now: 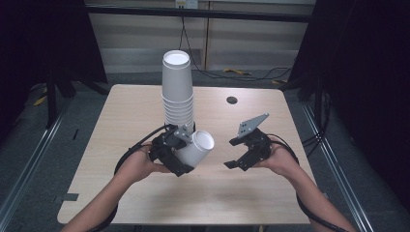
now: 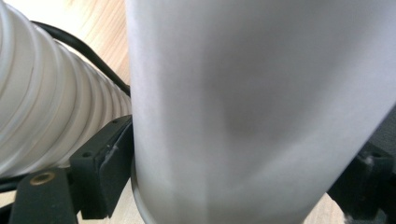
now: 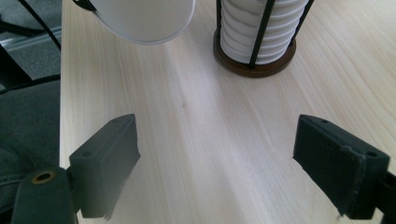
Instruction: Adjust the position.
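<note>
1. Currently the left gripper (image 1: 186, 157), centre-left of the high view, is clenched on a single white paper cup (image 1: 197, 147); the cup is tilted, mouth toward the right of the frame, held above the table (image 1: 130, 111).
2. Left gripper view: the cup wall (image 2: 261, 107) sits tight between the black jaws, pad (image 2: 105, 163) pressed against it at lower left.
3. Cup stack (image 1: 177, 92) stands upright just behind the held cup, upper centre of the high view; ribbed rims (image 2: 42, 102) at the left edge of the left gripper view.
4. Stack sits in a wire holder with a dark round base (image 3: 254, 65), top right of the right gripper view.
5. Right gripper (image 1: 240, 162), centre-right, released: jaws wide apart, nothing between them, bare wood below (image 3: 215, 154).
6. Held cup rim (image 3: 144, 21) at the top left of the right gripper view.
</note>
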Demonstrator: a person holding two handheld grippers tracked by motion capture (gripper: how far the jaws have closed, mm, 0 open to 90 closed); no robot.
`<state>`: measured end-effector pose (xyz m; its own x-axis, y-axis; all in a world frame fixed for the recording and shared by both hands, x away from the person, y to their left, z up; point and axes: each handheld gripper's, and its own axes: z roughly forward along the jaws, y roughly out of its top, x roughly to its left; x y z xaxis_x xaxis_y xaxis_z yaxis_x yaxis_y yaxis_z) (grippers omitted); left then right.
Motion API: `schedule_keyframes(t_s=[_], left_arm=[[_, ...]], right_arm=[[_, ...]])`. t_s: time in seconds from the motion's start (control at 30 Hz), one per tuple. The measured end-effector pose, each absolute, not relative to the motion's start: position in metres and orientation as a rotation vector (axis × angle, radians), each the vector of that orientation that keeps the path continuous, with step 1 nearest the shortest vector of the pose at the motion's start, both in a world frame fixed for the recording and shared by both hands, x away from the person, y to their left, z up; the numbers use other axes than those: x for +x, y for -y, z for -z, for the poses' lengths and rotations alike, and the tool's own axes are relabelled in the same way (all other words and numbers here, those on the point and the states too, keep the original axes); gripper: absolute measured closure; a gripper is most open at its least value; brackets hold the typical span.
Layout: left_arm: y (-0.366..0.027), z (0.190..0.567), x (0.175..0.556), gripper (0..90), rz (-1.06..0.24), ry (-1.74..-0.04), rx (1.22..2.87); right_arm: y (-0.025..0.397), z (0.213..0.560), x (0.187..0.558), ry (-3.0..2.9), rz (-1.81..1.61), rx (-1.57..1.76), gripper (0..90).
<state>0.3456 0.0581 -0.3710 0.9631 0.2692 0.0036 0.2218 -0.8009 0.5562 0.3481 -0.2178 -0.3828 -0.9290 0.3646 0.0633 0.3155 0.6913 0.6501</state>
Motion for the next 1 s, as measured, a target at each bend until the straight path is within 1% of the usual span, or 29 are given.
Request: schedule_keyframes(t_s=[0.23,0.57,1.0], left_arm=[[-0.052,0.372,0.345,13.7,-0.13,-0.32,2.566],[-0.04,0.379,0.344,13.7,-0.11,-0.309,2.601],[-0.03,0.38,0.345,13.7,-0.119,-0.273,2.639]], right_arm=[[0.216,0.377,0.349,-2.866,-1.035,0.541,14.0],[0.212,0.371,0.351,-2.922,-0.968,0.506,15.0],[0.205,0.361,0.352,-2.969,-0.872,0.438,15.3]])
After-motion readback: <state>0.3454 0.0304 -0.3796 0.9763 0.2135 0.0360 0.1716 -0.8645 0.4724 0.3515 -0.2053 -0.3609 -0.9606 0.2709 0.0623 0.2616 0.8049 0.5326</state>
